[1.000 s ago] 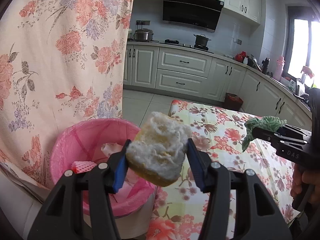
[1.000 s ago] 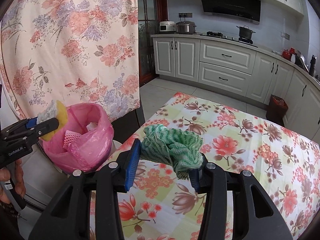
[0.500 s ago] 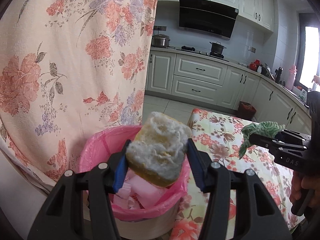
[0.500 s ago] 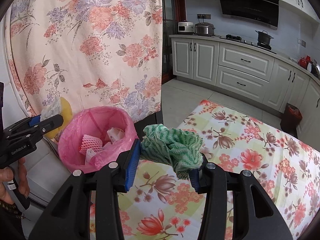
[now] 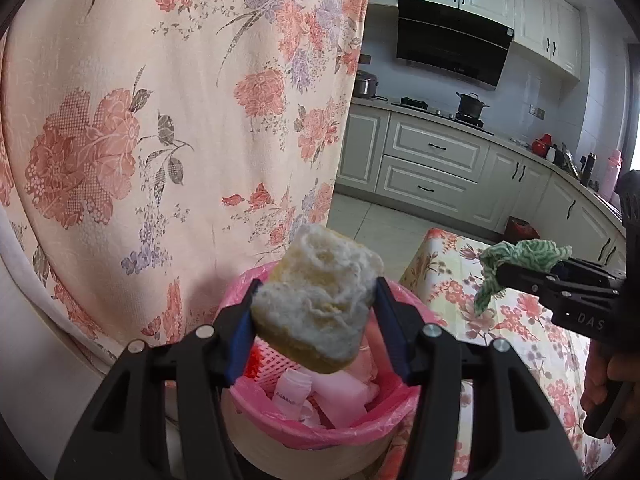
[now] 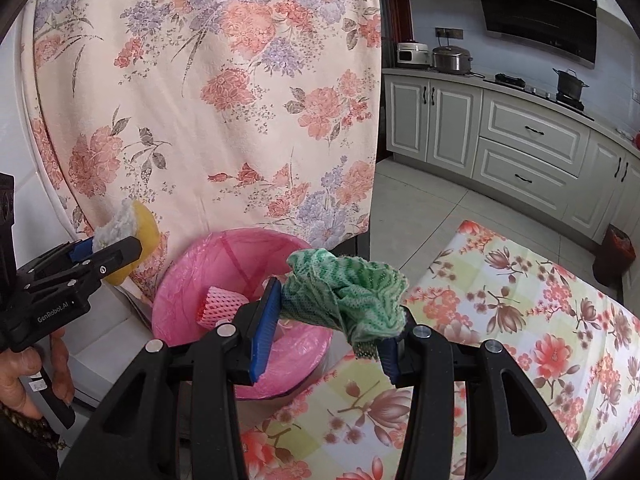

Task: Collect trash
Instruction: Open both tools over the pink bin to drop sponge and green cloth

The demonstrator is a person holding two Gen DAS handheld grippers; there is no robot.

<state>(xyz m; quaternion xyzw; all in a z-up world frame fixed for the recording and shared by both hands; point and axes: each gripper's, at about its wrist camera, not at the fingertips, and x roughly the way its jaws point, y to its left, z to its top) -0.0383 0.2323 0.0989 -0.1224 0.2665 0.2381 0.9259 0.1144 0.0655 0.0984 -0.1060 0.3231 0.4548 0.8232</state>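
Kitchen corner, floral curtain (image 5: pixel 160 120) behind. My left gripper (image 5: pixel 316 328) pinches a worn sponge (image 5: pixel 316 304) above the pink-lined bin (image 5: pixel 320 428); right gripper (image 6: pixel 332 328) clamps a green cloth (image 6: pixel 348 296) just beside its rim.

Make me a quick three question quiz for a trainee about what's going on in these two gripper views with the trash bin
1. What does the left gripper hold?
2. True or false: the right gripper is shut on a green cloth.
3. The bin is lined with a bag of which colour? A) black B) pink C) blue

Key
1. A worn yellow sponge, clamped between the jaws in front of the bin's opening.
2. True.
3. B; a pink net sleeve already lies inside.
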